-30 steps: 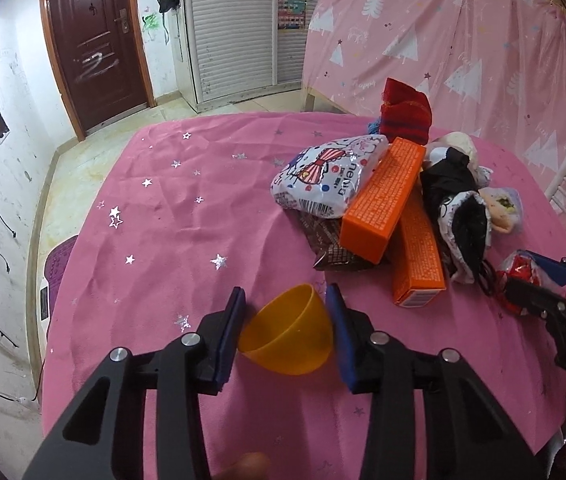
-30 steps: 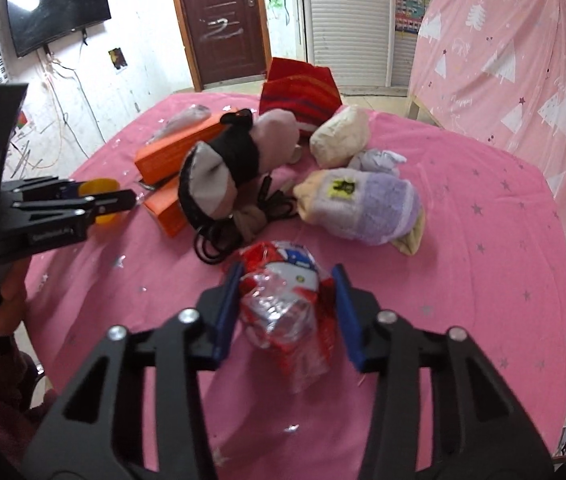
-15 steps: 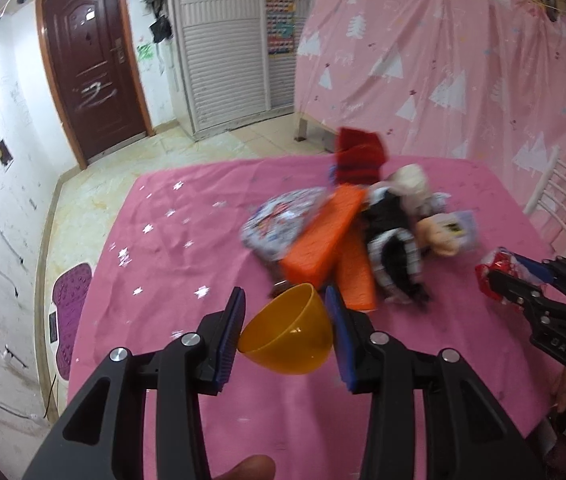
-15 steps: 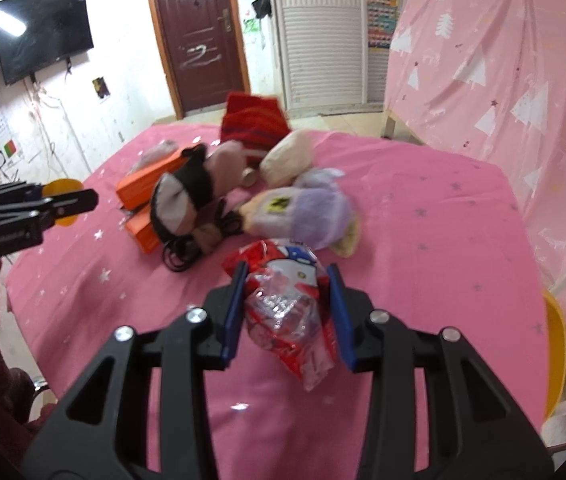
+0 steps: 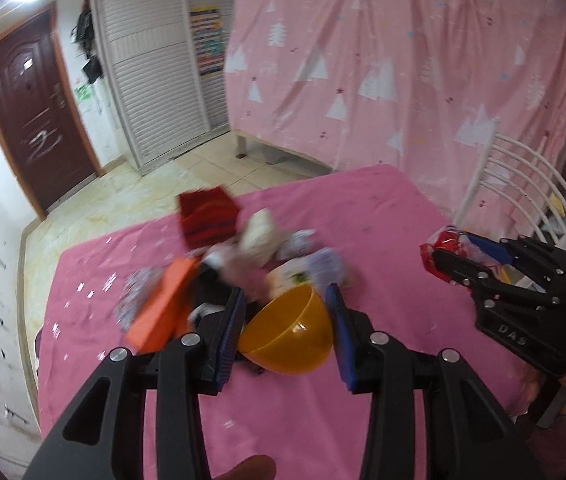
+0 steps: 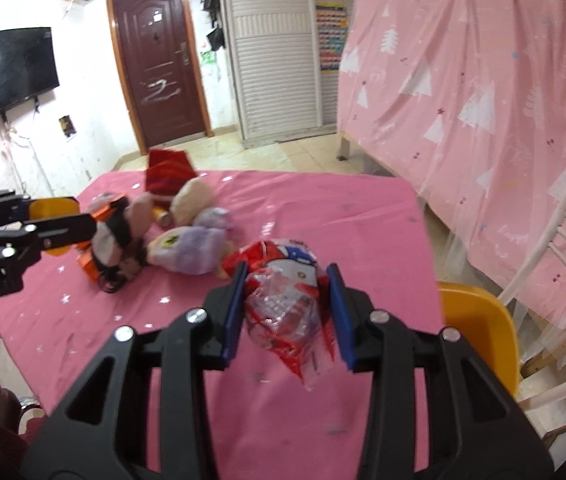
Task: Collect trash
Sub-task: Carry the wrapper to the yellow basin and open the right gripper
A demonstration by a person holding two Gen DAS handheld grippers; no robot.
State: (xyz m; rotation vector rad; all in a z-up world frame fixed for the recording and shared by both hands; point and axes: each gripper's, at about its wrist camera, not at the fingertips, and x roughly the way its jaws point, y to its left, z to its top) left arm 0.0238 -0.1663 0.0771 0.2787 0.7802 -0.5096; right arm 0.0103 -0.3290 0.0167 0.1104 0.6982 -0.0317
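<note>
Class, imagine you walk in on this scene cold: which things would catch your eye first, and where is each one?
First, the orange half-shell gripped in the left tongs, open side up, above the pink tablecloth. Next, the crumpled red and clear wrapper pinched in the right tongs, near the table's right edge. Behind both, at the middle of the table, lies a jumble of soft toys and orange boxes.

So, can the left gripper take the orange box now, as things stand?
Probably not. The left gripper is shut on a yellow bowl, so its jaws are full. The orange box lies uncovered on the table.
</note>
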